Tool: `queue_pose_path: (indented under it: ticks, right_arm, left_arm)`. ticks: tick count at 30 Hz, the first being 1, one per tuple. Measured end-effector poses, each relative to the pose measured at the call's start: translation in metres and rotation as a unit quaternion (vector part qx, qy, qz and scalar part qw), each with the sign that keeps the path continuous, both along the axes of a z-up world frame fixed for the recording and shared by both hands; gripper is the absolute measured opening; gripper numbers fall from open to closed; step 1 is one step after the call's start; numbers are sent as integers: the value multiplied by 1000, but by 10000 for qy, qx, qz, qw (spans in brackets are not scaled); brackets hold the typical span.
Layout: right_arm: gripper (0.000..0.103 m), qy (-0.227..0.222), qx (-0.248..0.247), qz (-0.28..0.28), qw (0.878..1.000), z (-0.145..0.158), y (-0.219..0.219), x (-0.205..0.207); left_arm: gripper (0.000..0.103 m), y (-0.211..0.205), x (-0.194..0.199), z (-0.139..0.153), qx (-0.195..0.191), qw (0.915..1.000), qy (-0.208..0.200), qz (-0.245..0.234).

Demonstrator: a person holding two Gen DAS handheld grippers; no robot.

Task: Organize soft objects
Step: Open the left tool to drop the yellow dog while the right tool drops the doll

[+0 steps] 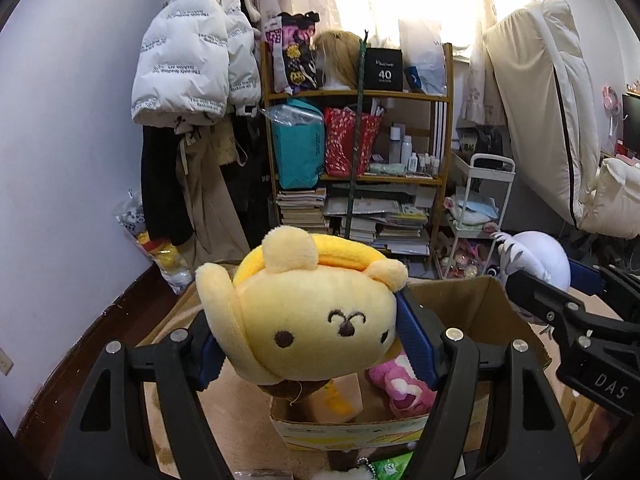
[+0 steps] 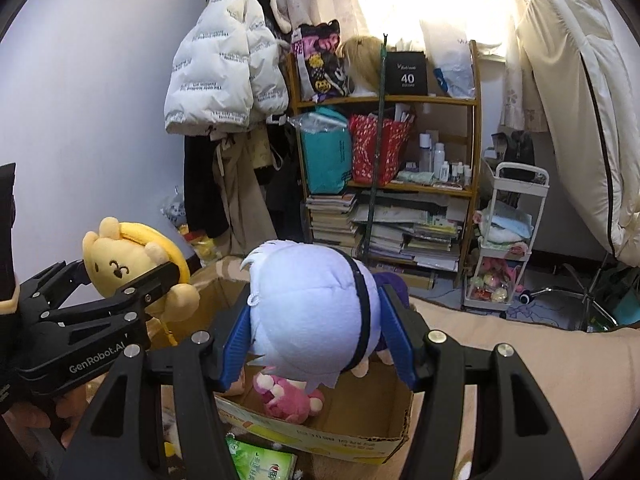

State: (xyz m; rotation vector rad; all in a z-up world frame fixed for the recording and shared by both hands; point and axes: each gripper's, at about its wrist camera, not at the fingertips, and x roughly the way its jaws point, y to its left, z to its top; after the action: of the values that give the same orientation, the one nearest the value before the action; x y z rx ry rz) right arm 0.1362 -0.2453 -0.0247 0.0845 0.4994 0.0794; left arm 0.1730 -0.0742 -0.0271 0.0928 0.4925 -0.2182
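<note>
Plush toys held above a cardboard box

Plush dog, pale yellow with floppy ears, stitched brown eyes and a yellow beret, sits squeezed between the blue pads of the left gripper above an open cardboard box. Beside it, the right gripper clamps a white-haired doll by its round head, a black band running across it. A pink plush already lies inside the box, which rests on a beige blanket.
</note>
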Motion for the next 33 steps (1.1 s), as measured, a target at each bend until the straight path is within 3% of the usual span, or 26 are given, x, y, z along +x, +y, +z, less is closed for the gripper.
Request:
queue_pose_path:
  ticks: [21,33]
  right_arm:
    - [64,374,-132,57,9992,-24,0,13]
    - [65,482,-227,30,9986,-28,-3,14]
  left_arm:
    - [74,-9,5,-24,-62,9985,479,-273]
    - [76,-2,12,-30,-398,9954,824,-295]
